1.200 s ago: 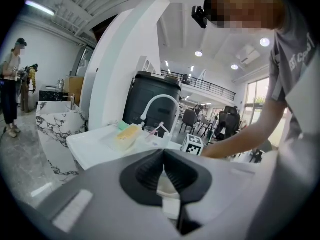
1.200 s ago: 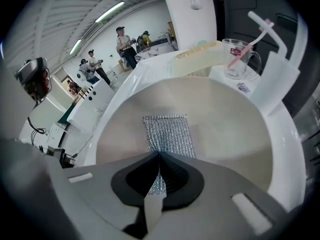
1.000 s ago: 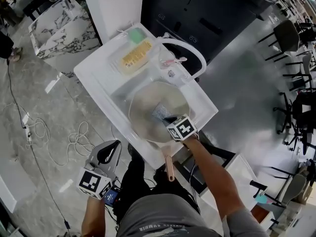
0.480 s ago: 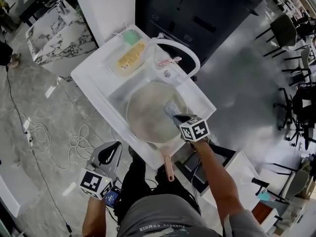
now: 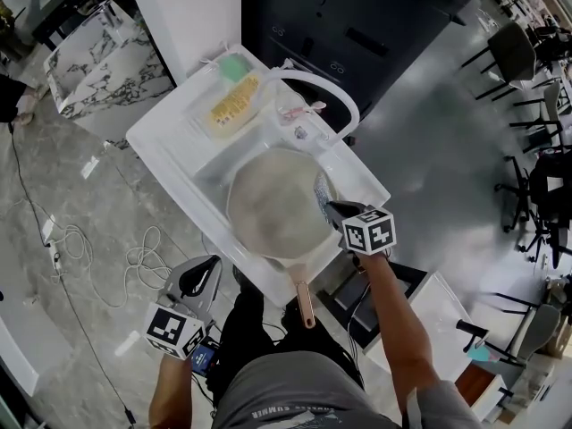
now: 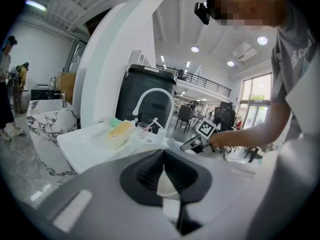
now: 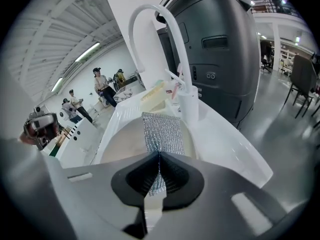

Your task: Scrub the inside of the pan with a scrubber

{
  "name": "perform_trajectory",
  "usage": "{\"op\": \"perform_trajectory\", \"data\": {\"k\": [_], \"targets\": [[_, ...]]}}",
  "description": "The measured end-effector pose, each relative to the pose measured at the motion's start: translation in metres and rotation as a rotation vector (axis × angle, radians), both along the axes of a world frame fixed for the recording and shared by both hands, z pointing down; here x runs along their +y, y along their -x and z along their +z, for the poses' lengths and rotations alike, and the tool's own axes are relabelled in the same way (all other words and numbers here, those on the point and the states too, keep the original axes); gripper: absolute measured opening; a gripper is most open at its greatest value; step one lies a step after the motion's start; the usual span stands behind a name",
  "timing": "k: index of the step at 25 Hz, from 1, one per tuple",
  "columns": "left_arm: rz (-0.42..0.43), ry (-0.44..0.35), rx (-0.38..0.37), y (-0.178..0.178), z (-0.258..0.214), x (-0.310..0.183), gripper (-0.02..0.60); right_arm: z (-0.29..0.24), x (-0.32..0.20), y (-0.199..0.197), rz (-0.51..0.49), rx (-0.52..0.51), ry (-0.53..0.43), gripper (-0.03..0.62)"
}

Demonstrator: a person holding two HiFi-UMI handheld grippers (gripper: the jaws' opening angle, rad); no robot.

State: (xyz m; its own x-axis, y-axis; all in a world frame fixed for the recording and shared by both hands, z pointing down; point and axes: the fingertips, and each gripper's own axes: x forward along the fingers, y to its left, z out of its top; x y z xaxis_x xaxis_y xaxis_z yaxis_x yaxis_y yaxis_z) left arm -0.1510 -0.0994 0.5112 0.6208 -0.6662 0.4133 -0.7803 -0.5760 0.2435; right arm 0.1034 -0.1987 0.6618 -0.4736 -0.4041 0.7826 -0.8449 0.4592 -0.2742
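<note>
In the head view a round grey pan point(image 5: 268, 208) lies in the white sink point(image 5: 170, 150), its pinkish handle point(image 5: 305, 304) sticking out toward me. My right gripper point(image 5: 334, 208) is shut on a silver mesh scrubber point(image 5: 321, 189), held at the pan's right rim. The right gripper view shows the scrubber point(image 7: 161, 133) hanging out of the closed jaws over the pan point(image 7: 122, 144). Low at the left, my left gripper point(image 5: 191, 278) is away from the sink, its jaws shut with nothing between them. In the left gripper view the right gripper point(image 6: 186, 144) shows in the distance.
A white curved faucet point(image 5: 332, 88) arches over the sink's far side. Behind the basin a tray holds a yellow sponge point(image 5: 234, 102) and a green one point(image 5: 235, 64), with a cup and pink brush point(image 5: 301, 111) beside it. A dark bin point(image 5: 357, 25) stands beyond. Cables point(image 5: 134, 257) lie on the floor.
My right gripper has carried the scrubber from the pan's middle to its right rim, lifting a little and rolling. The left gripper has stayed where it was.
</note>
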Motion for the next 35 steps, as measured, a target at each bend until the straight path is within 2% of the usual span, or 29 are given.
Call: {"op": "perform_trajectory", "data": {"k": [18,24,35], "targets": [[0.023,0.017,-0.005,-0.014,0.011,-0.001,0.003,-0.029,-0.015,-0.034,0.134,-0.104,-0.04,0.01],[0.026,0.027,-0.007,-0.014,0.013,-0.002,0.003,-0.031,-0.019,-0.053,0.154,-0.055,-0.057,0.009],[0.027,0.036,-0.014,-0.009,0.019,-0.002,0.003,0.007,-0.021,-0.089,0.172,0.077,-0.015,0.009]]}}
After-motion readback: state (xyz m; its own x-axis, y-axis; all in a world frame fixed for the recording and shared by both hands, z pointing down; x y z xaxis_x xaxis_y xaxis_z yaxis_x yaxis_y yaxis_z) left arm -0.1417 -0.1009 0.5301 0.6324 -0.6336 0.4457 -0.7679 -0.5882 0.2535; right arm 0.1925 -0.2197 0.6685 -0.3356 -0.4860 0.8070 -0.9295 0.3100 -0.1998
